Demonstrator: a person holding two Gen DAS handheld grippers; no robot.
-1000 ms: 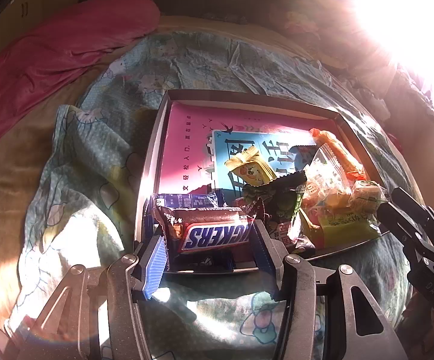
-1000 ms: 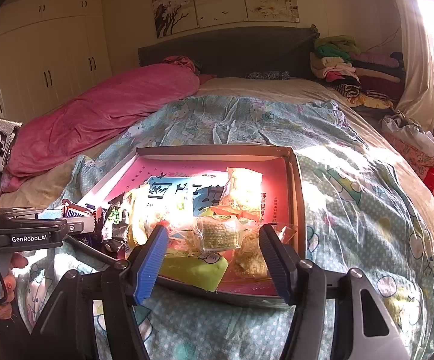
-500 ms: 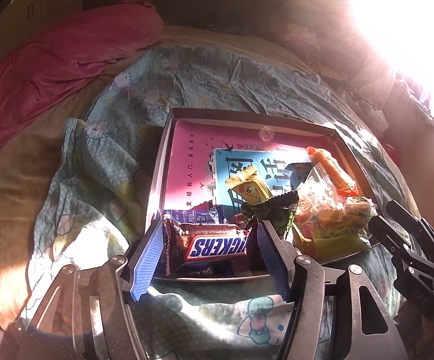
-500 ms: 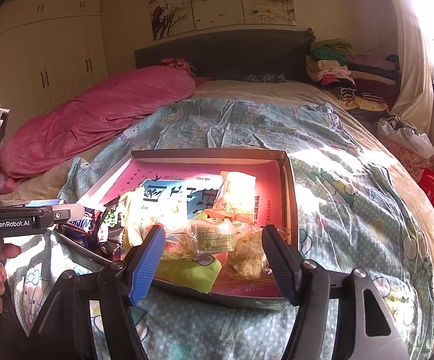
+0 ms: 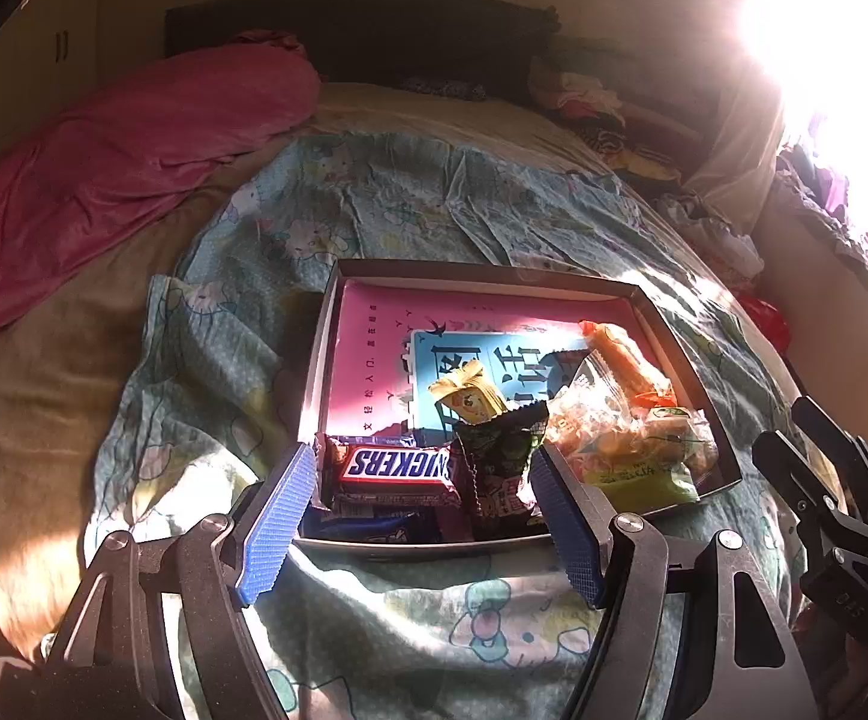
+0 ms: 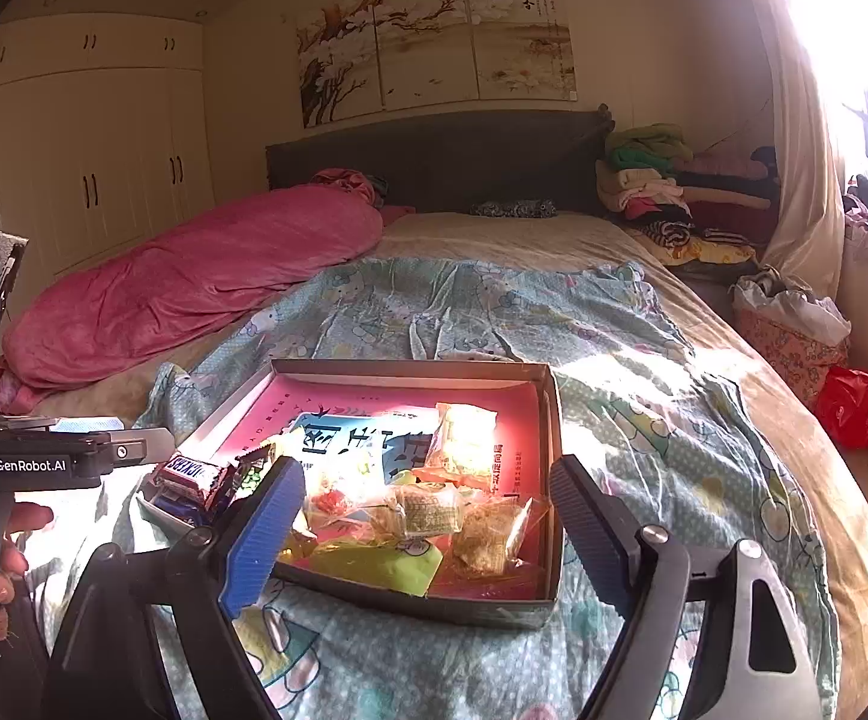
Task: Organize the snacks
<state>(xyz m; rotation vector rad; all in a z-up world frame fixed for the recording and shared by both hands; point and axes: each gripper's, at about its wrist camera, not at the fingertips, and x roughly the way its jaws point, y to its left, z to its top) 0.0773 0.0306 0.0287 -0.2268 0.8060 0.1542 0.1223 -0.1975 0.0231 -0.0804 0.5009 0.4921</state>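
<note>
The left gripper (image 5: 422,516) had its blue pads wide apart, w/ nothing between them; it hovered just in front of the near edge of the shallow cardboard box (image 5: 481,273), which lay on the cartoon-print bedsheet (image 5: 374,204). The Snickers bar (image 5: 395,468) lay inside the box at the near-left corner, on top of some dark blue wrappers (image 5: 368,519), free of both pads. Just to the right of it stood a dark green snack packet (image 5: 502,450), and behind that a small yellow packet (image 5: 469,399) leaned upright. The right part of the box held a heap of clear-wrapped snacks (image 5: 631,444) over a green pouch (image 5: 643,486), and an orange packet (image 5: 619,351) lay further back. The pink floor of the box w/ a blue printed panel (image 5: 475,354) was visible under them. In the right wrist view the right gripper (image 6: 428,528) was also spread open and held nothing; its tips were above the near-right part of the box (image 6: 547,420), approx. over the clear-wrapped snacks (image 6: 434,510). The Snickers bar (image 6: 191,474) was seen there at the left end of the box, near the left gripper's body. A pink blanket (image 6: 182,288) lay along the left side of the bed, well apart from the box.
</note>
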